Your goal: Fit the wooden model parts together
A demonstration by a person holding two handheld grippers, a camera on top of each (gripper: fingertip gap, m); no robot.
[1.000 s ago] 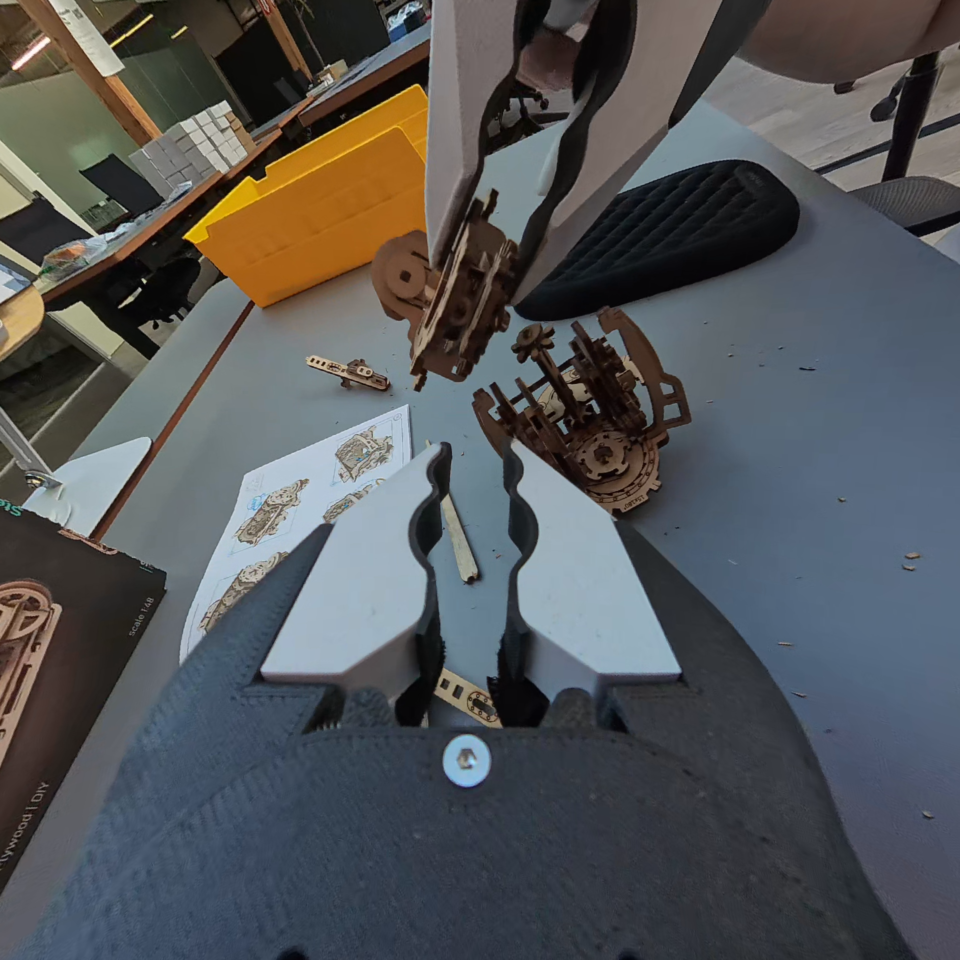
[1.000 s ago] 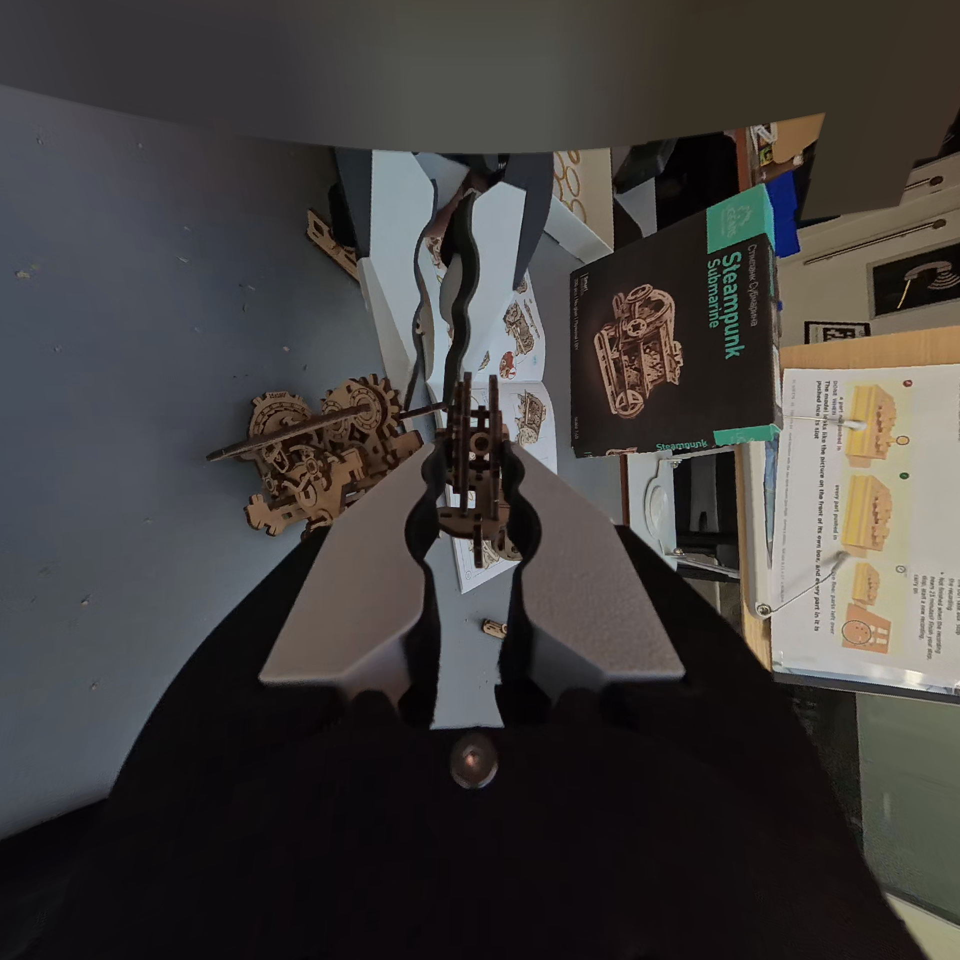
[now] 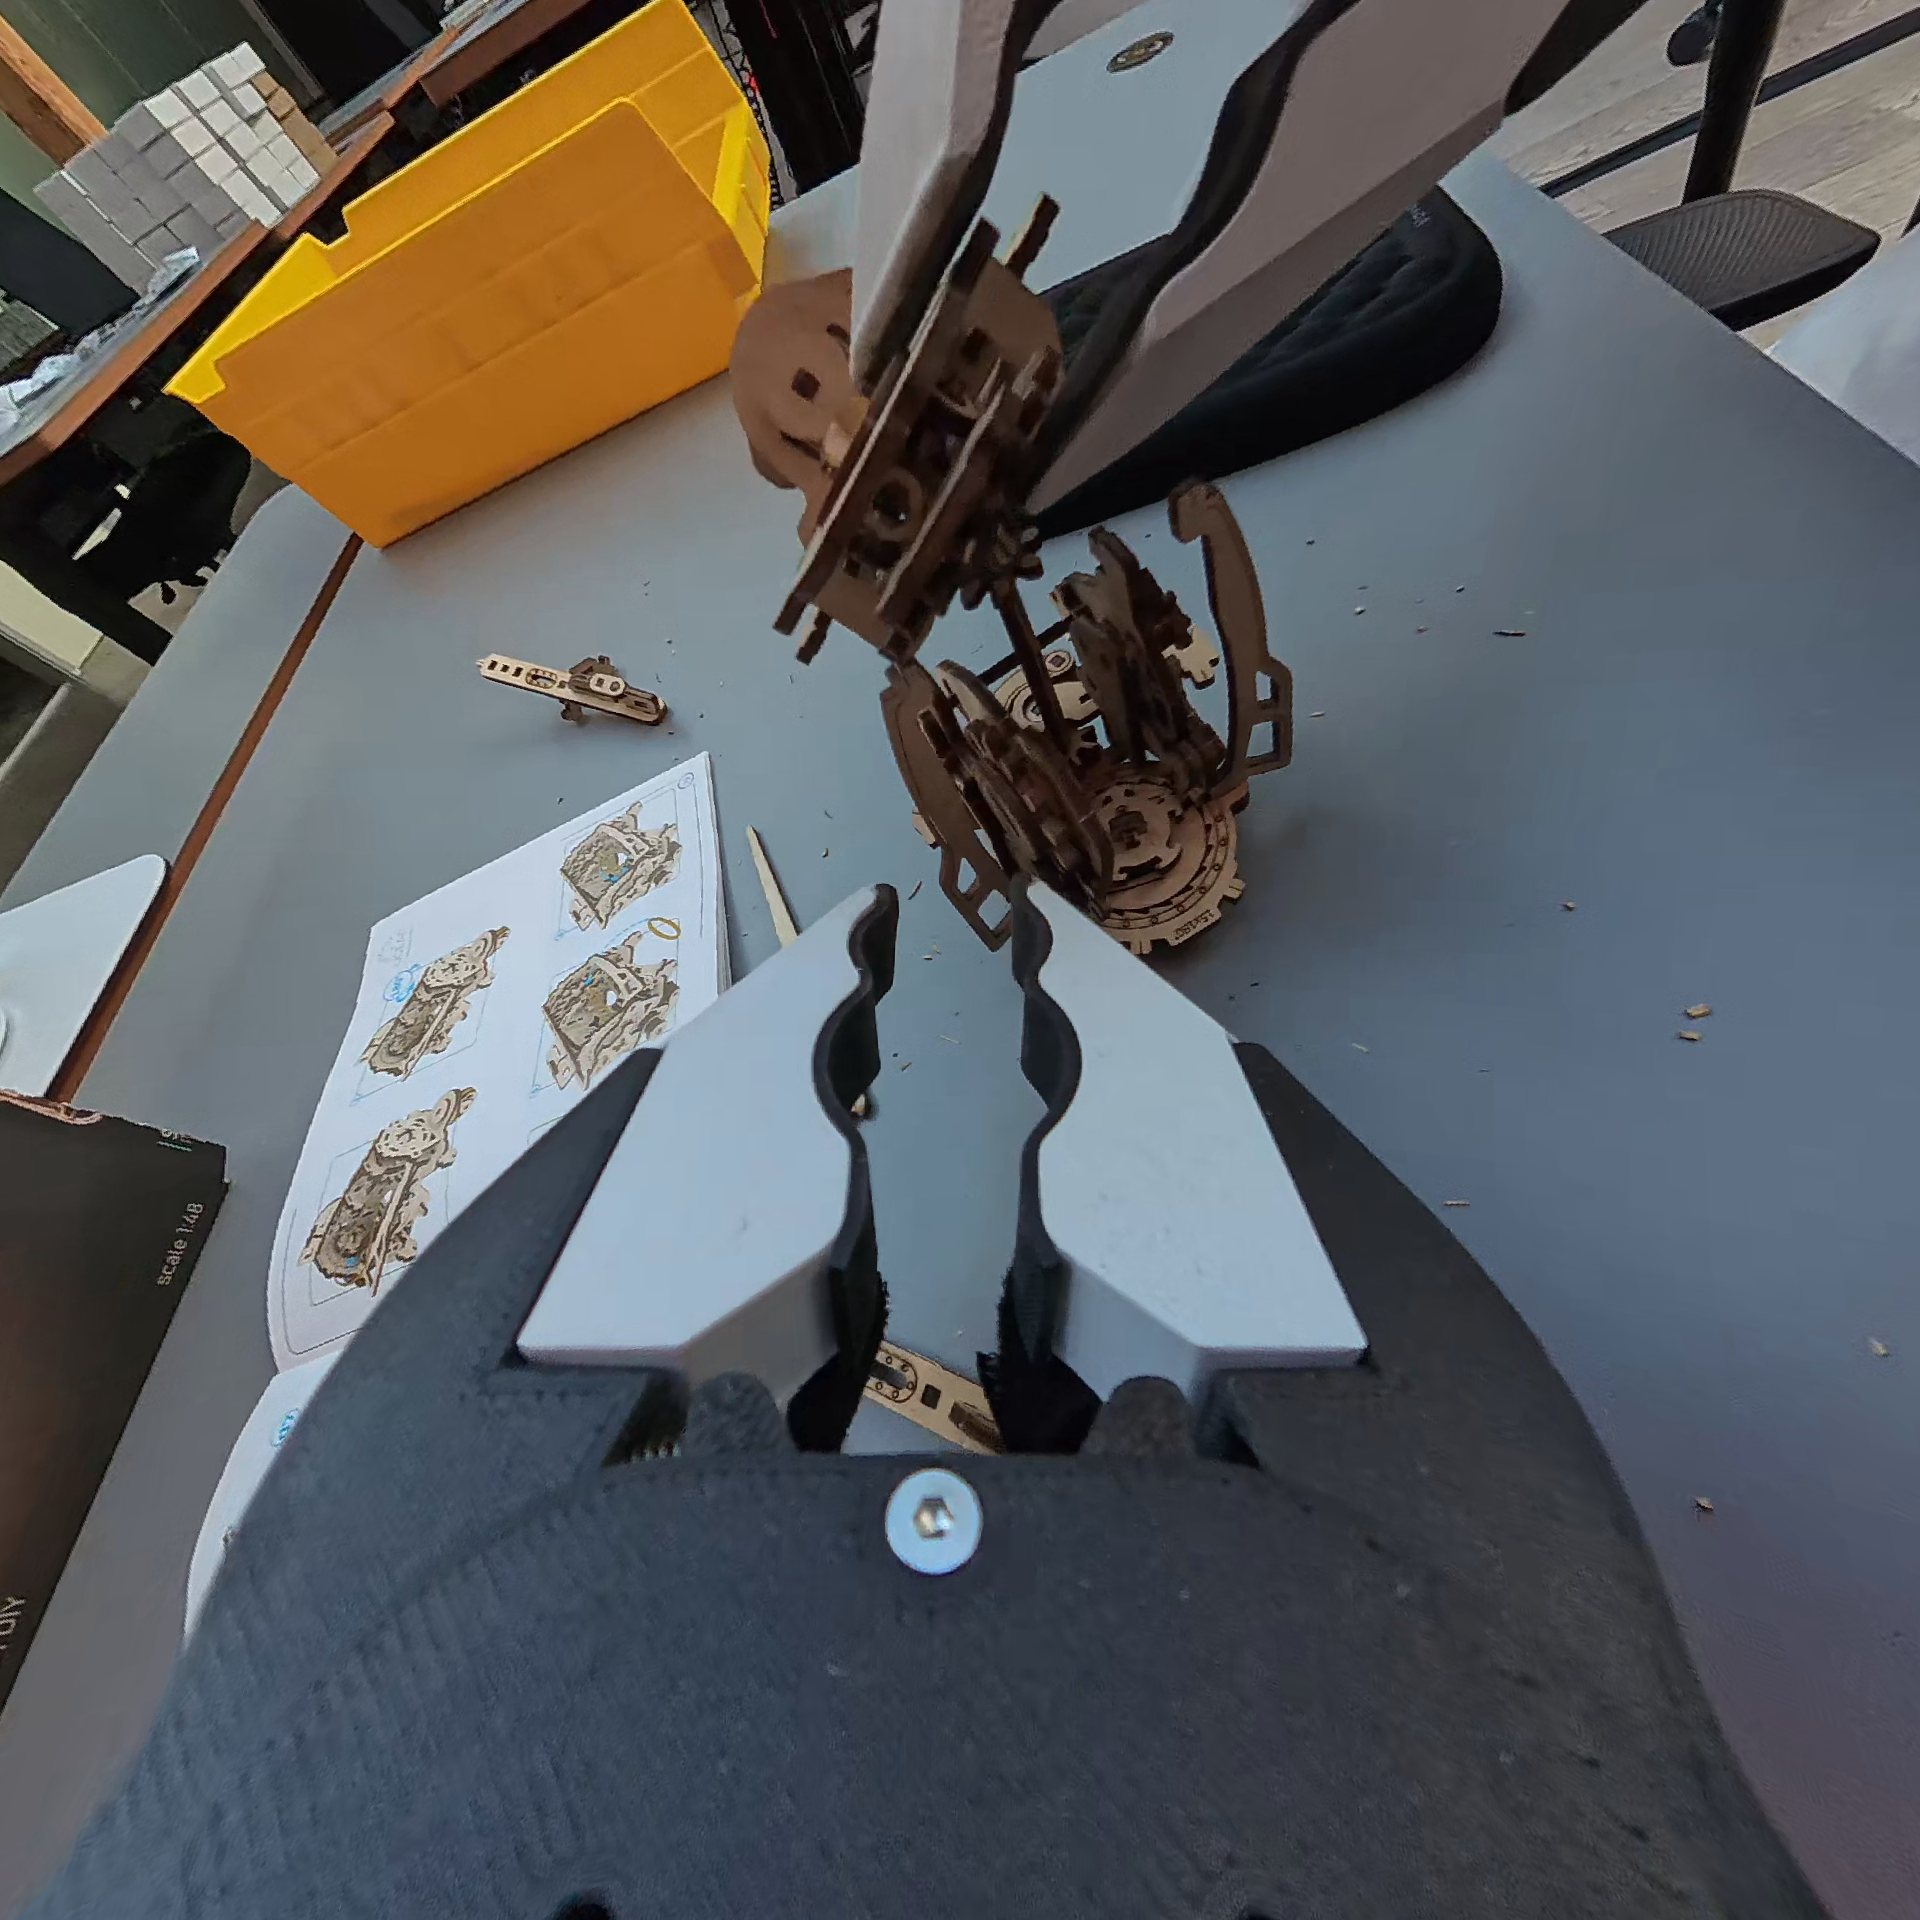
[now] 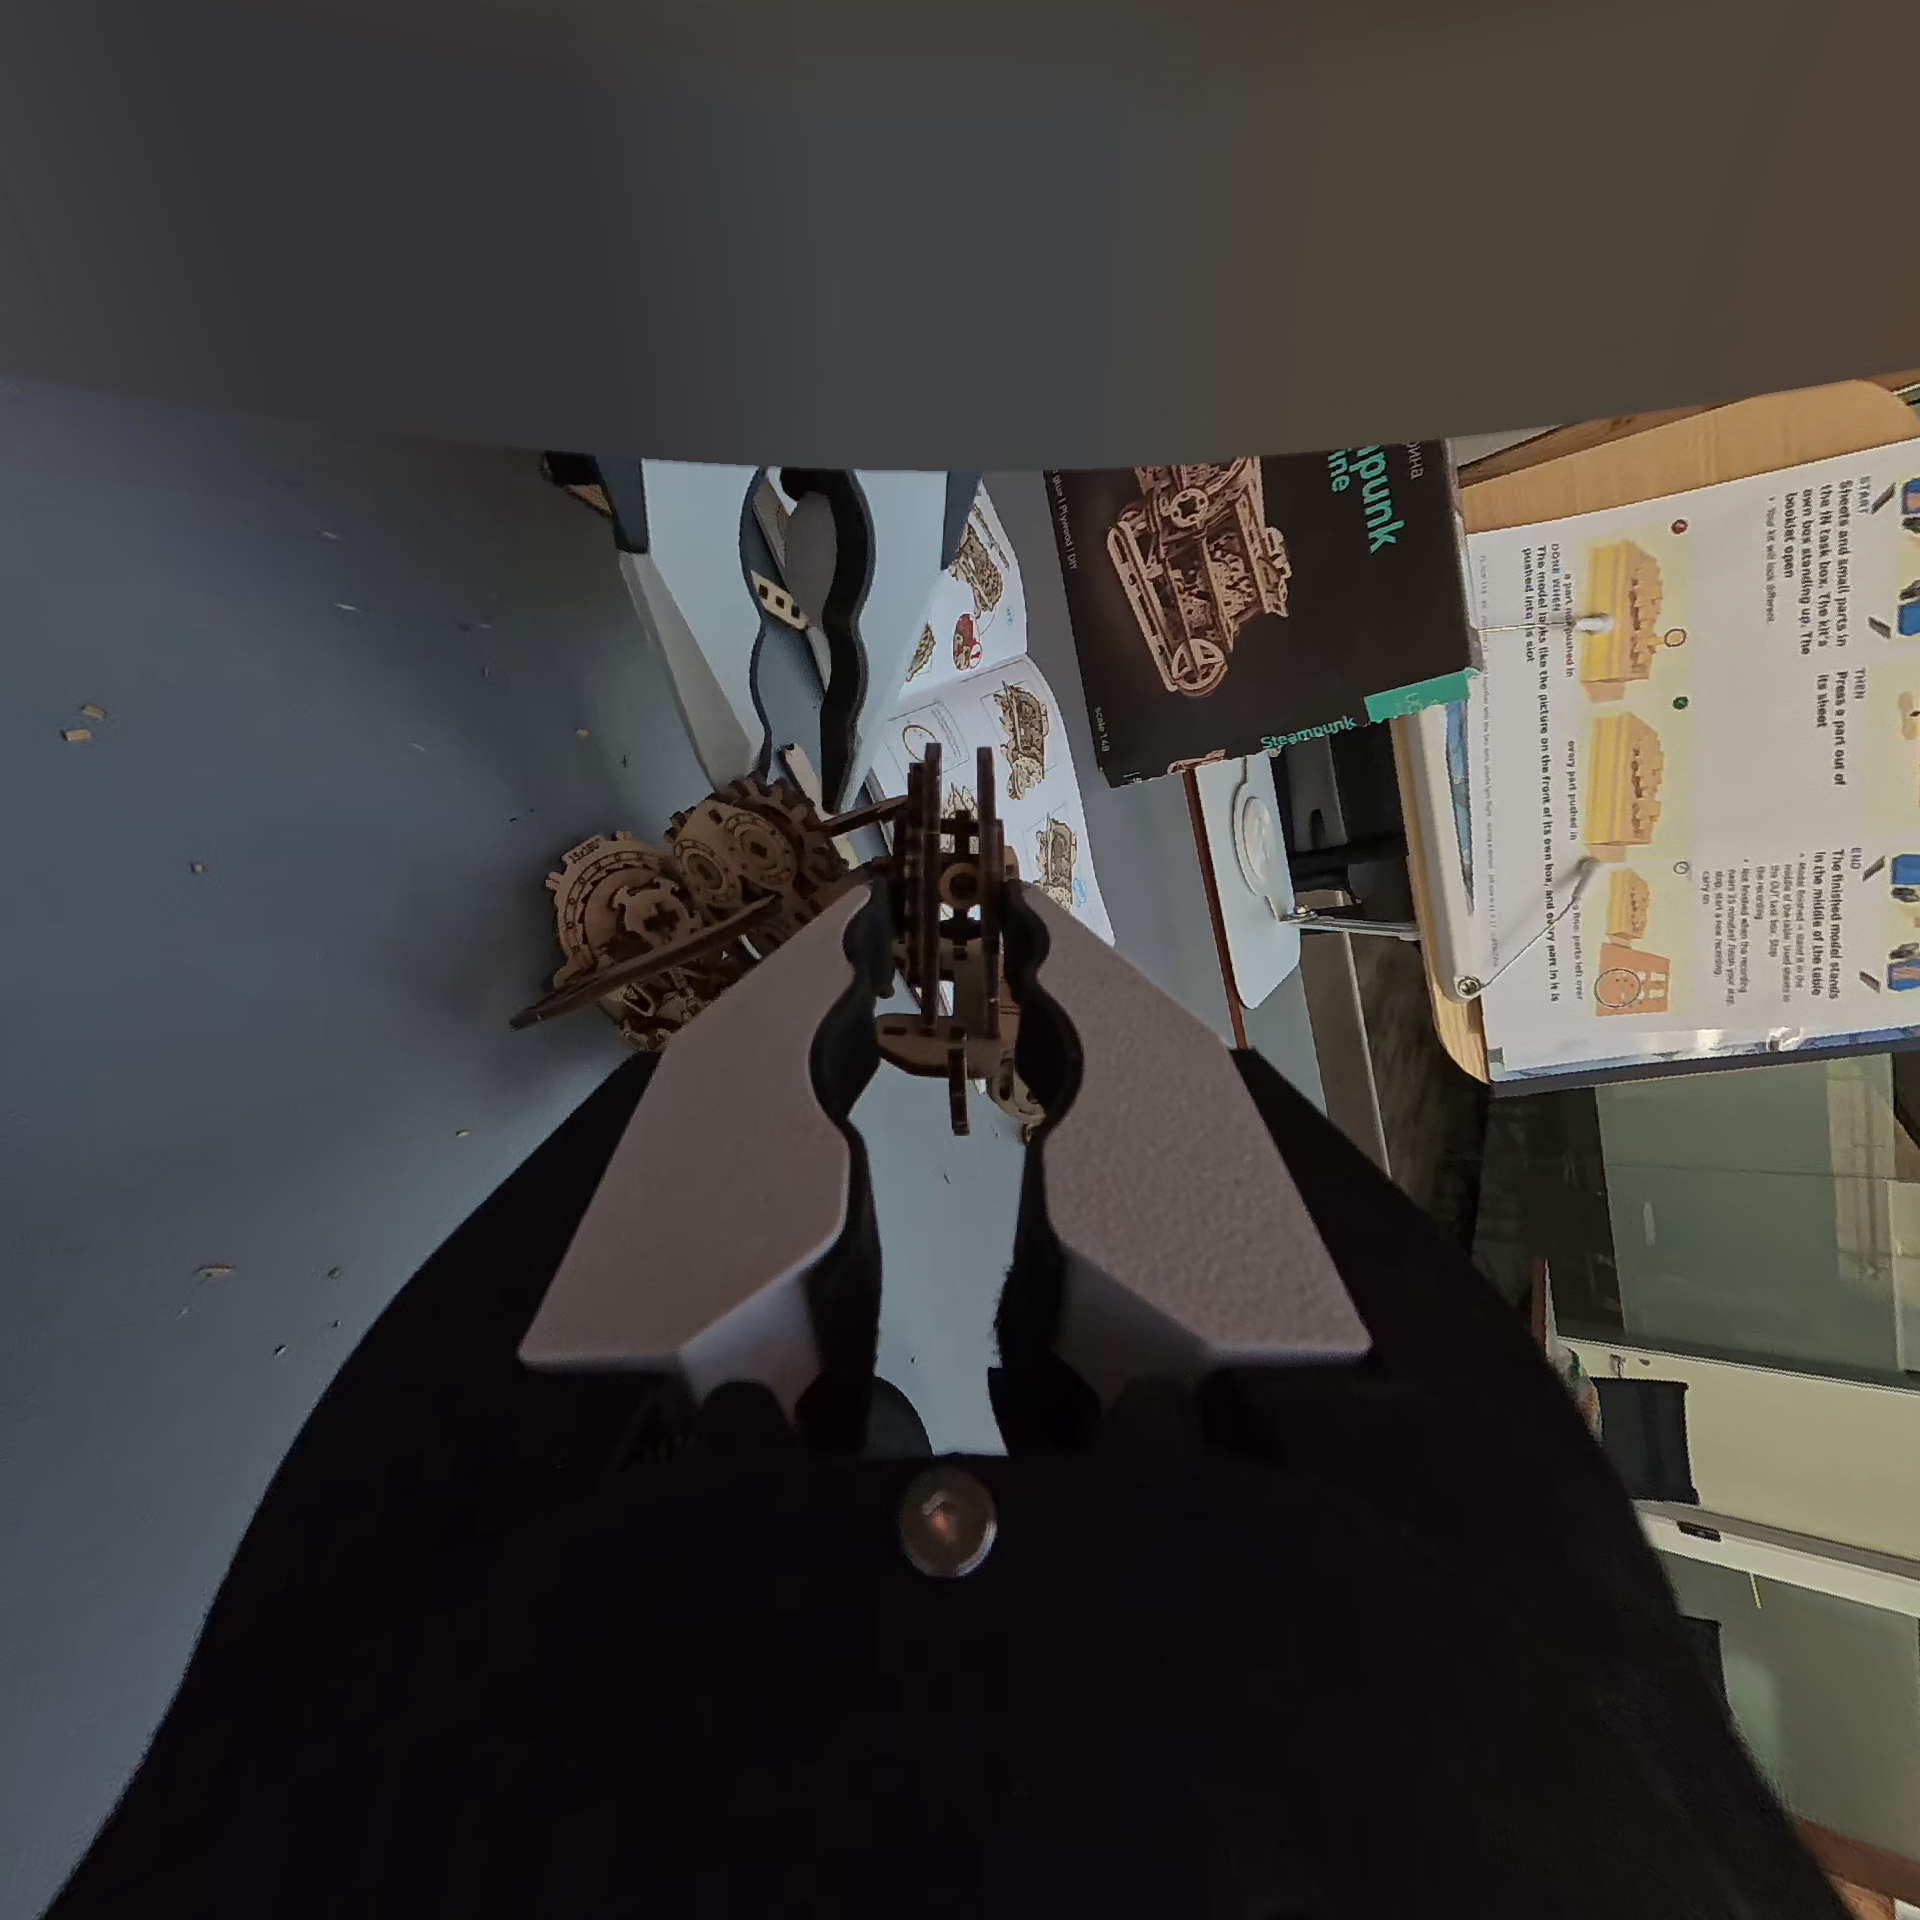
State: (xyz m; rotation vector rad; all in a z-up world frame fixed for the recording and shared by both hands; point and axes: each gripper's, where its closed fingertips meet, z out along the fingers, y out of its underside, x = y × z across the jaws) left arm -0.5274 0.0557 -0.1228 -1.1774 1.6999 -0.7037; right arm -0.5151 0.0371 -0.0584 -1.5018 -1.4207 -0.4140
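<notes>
Taking the gear-laden main assembly [image 3: 1101, 769] on the grey table [image 3: 1558, 935] as landmark: to its left lie the open instruction booklet [image 3: 499, 1039], a thin wooden stick [image 3: 771, 885] and, farther back, a small loose wooden piece [image 3: 577, 688] before the yellow bin [image 3: 488, 312]. The left gripper [image 3: 954, 914] hovers just in front of the assembly, jaws parted a little and holding nothing. Directly above it, the right gripper [image 4: 943, 935] is clamped on a slotted wooden sub-assembly [image 3: 914, 457], tilted over the upright ribs. The fit likely goes best if the empty tool first steadies the base while tabs are lined up with their slots and pressed gently. The projecting ribs and gear shaft could snag. To the right lies a black pad [image 3: 1299, 353].
</notes>
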